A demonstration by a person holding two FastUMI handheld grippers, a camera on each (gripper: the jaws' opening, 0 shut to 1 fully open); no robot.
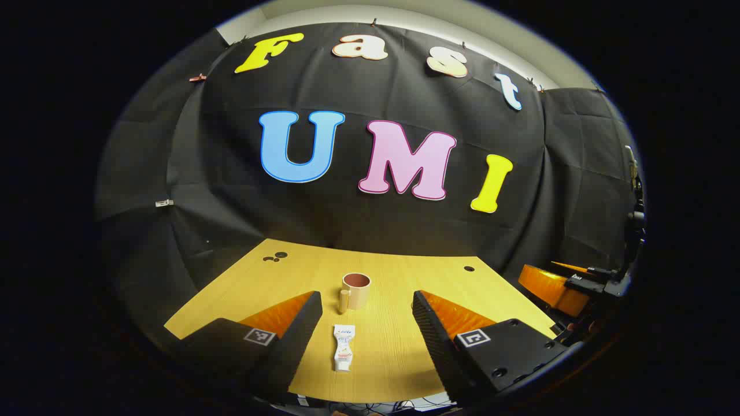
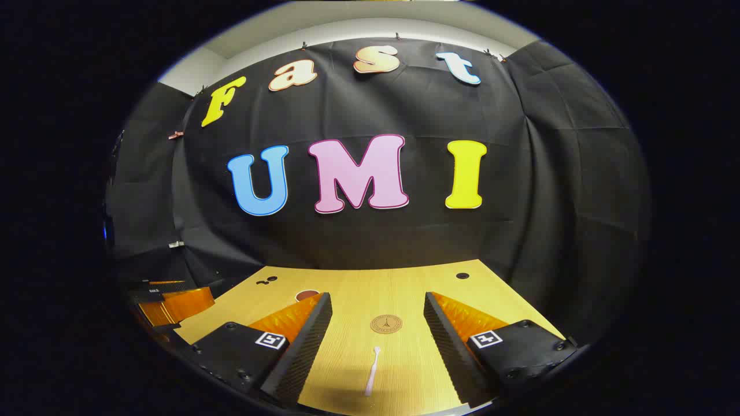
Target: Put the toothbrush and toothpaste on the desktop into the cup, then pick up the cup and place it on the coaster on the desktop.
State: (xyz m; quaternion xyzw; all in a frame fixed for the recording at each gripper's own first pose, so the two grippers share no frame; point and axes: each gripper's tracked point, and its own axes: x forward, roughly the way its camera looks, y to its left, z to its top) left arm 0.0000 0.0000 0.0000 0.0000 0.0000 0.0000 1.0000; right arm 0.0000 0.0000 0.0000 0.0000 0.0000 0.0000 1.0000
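Observation:
In the left gripper view a beige cup [image 1: 355, 290] with a dark red inside stands upright mid-table, its handle toward me. A white toothpaste tube [image 1: 343, 347] lies flat in front of it, between the fingers of my open left gripper [image 1: 365, 312], which hangs above the table. In the right gripper view a pale toothbrush [image 2: 372, 371] lies on the wood, and a round brown coaster [image 2: 386, 323] sits beyond it. My right gripper [image 2: 377, 315] is open above them, holding nothing. The cup's rim [image 2: 307, 295] peeks out behind its left finger.
The yellow wooden table [image 1: 404, 352] has dark round holes near its far corners [image 1: 469, 268]. The other gripper shows orange and black at the right edge of the left gripper view [image 1: 569, 283] and at the left edge of the right gripper view [image 2: 173, 303].

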